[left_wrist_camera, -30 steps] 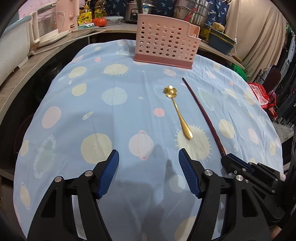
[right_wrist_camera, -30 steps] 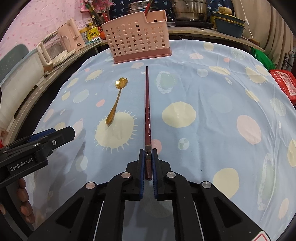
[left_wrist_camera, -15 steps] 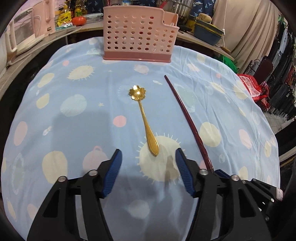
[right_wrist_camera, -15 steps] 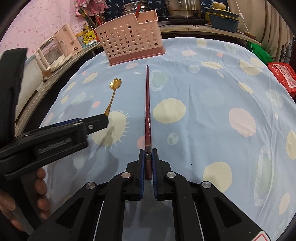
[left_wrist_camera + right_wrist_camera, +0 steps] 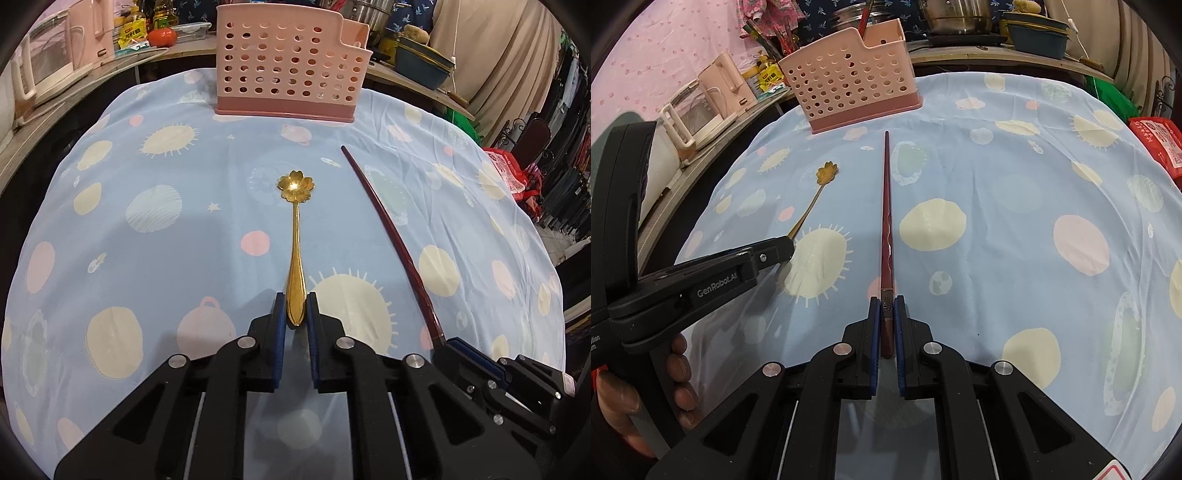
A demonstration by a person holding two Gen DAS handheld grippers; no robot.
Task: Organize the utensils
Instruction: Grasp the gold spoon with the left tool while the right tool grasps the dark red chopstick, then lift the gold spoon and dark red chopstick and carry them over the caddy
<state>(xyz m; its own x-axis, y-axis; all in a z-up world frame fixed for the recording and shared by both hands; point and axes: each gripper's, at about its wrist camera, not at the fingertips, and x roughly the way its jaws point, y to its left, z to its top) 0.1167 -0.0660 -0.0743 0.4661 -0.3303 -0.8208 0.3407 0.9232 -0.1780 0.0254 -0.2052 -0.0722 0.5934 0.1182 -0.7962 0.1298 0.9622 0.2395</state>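
Note:
A gold spoon [image 5: 295,236] with a flower-shaped bowl lies on the blue patterned tablecloth [image 5: 166,258], handle toward me. My left gripper [image 5: 295,310] is closing, and its blue pads press on both sides of the handle's end. To the right lies a long dark red chopstick [image 5: 391,236]. My right gripper [image 5: 886,306] is shut on the near end of the chopstick [image 5: 886,206], which rests on the cloth. A pink perforated utensil basket [image 5: 291,66] stands upright at the table's far edge, beyond both utensils. The right wrist view shows the left gripper [image 5: 786,247] at the end of the spoon [image 5: 816,195].
A counter behind the table holds a pale kettle [image 5: 698,107], bottles, a tomato [image 5: 161,36], metal pots [image 5: 953,14] and a blue basin [image 5: 421,62]. A red bag [image 5: 1156,140] sits off the right edge. A hand [image 5: 613,402] holds the left gripper's handle.
The left gripper moved right and forward until the spoon's handle lay between its jaws, then closed from wide open onto it. The right gripper stayed shut on the chopstick.

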